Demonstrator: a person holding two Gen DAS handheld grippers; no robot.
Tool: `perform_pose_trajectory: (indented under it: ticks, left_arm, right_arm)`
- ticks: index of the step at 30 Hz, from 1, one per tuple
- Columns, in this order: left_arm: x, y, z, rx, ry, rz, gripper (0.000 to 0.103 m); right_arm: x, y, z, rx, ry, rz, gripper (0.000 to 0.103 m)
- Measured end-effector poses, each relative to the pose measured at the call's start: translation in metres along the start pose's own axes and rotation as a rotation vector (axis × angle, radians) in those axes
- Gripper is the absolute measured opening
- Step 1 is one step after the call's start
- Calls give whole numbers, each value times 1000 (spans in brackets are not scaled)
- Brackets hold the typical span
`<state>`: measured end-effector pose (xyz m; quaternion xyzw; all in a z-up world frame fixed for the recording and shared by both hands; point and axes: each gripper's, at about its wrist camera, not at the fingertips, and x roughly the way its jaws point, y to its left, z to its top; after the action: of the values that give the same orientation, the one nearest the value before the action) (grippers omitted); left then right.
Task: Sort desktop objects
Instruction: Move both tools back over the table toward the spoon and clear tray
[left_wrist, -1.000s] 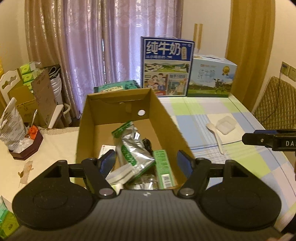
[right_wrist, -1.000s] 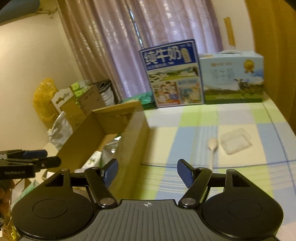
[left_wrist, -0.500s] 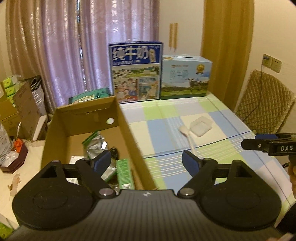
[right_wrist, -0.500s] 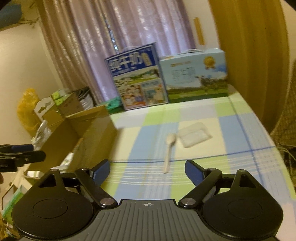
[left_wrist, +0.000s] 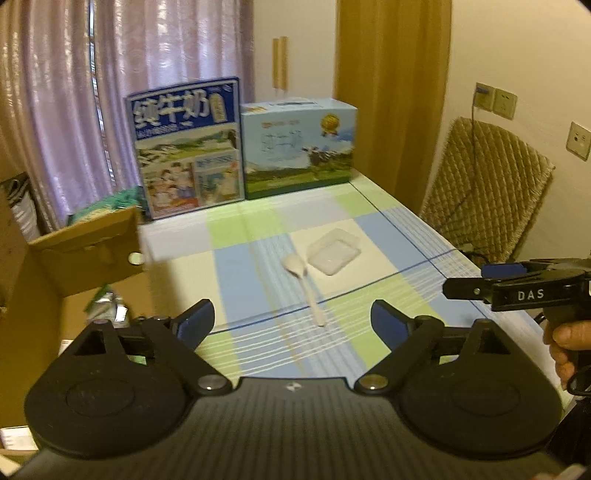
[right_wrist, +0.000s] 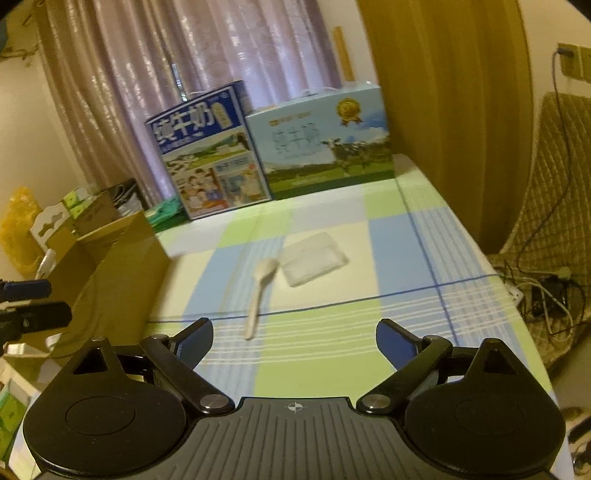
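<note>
A white plastic spoon (left_wrist: 305, 288) (right_wrist: 260, 293) lies on the checked tablecloth, bowl end away from me. Just right of its bowl sits a clear plastic lid (left_wrist: 334, 252) (right_wrist: 313, 263). An open cardboard box (left_wrist: 74, 273) (right_wrist: 118, 280) with packets inside stands at the table's left. My left gripper (left_wrist: 293, 325) hovers open and empty, short of the spoon's handle. My right gripper (right_wrist: 294, 341) is open and empty too, just behind the handle end. In the left wrist view the right gripper (left_wrist: 491, 282) enters from the right edge, held by a hand (left_wrist: 569, 347).
Two milk cartons, dark blue (left_wrist: 186, 146) (right_wrist: 208, 151) and light blue (left_wrist: 299, 146) (right_wrist: 325, 140), stand at the table's far edge before curtains. A quilted chair (left_wrist: 487, 192) and cables (right_wrist: 543, 295) lie right of the table. Boxes clutter the floor at left (right_wrist: 62, 221).
Both grippers swung right, away from the cardboard box and toward the spoon and lid, which now sit centred in both views. Both stay open and empty.
</note>
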<state>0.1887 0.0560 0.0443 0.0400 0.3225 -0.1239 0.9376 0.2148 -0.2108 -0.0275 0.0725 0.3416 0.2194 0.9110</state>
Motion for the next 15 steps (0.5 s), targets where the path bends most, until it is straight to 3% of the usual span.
perform_pose_trajectory:
  ticks: [11,15]
  left_arm:
    - [69,-23,-8,3,68,-23,88]
    - [95,-29,-13,10,95,-28,79]
  right_arm:
    - [26,-46,-8,91,29,-55,94]
    - [37,-51,-2,89,20,-60,94]
